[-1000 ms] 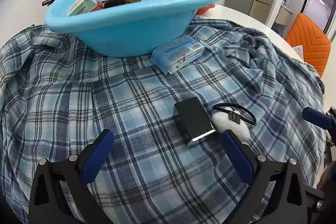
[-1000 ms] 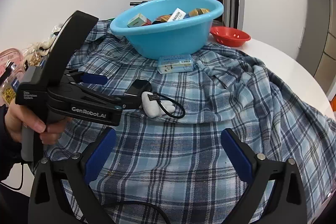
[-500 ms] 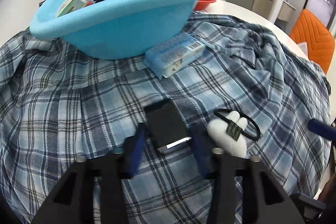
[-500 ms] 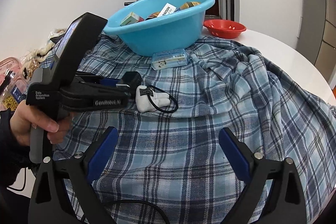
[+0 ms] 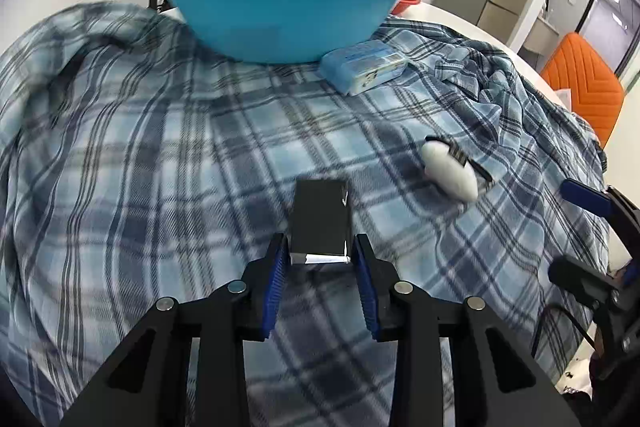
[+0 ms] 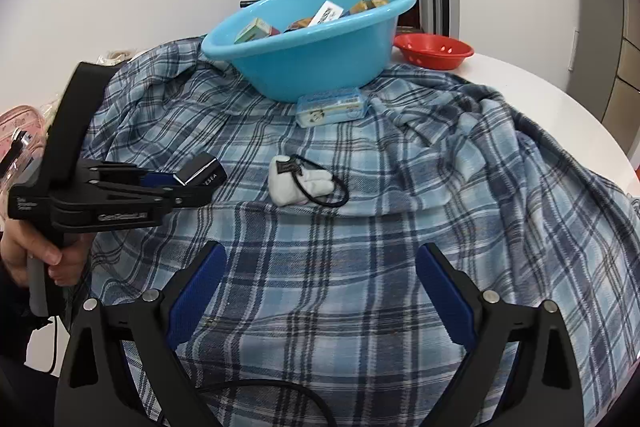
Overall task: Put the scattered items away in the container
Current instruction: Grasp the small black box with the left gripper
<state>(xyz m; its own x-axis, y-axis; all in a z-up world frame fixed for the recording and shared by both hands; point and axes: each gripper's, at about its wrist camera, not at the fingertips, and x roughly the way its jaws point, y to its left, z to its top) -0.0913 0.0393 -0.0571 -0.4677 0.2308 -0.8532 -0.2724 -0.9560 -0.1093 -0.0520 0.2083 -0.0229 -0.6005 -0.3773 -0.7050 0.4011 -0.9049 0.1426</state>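
The left gripper [image 5: 319,254] has its blue pads pressed against the two sides of a small black box [image 5: 320,220], its jaws having just been closing around it. The box is gripped at its near end, where a silvery edge shows, and its far end juts toward twelve o'clock over the plaid blanket [image 5: 168,163]. From the right wrist view the box looks lifted clear of the cloth, tilted with its silver end up, though contact underneath cannot be judged for certain. A person's hand [image 6: 30,251] grips the handle of that tool at nine o'clock in the right wrist view.

The right gripper [image 6: 320,291] hangs over bare blanket with its jaws spread wide and nothing between them.

At about two o'clock from the held box, near it but apart, lies a white pouch [image 5: 450,169] with a black elastic loop [image 6: 320,183] around it. Farther off at twelve o'clock stands the blue basin [image 5: 288,11], already holding several small cartons and packets. Just beside its base, at the basin's five o'clock, rests a pale blue tissue pack [image 5: 364,66]; whether it touches the basin wall is unclear. Beyond the basin, at one o'clock in the right wrist view, a red bowl [image 6: 434,50] sits on the white table [image 6: 532,83]. An orange chair [image 5: 582,83] shows at three o'clock in the left wrist view.
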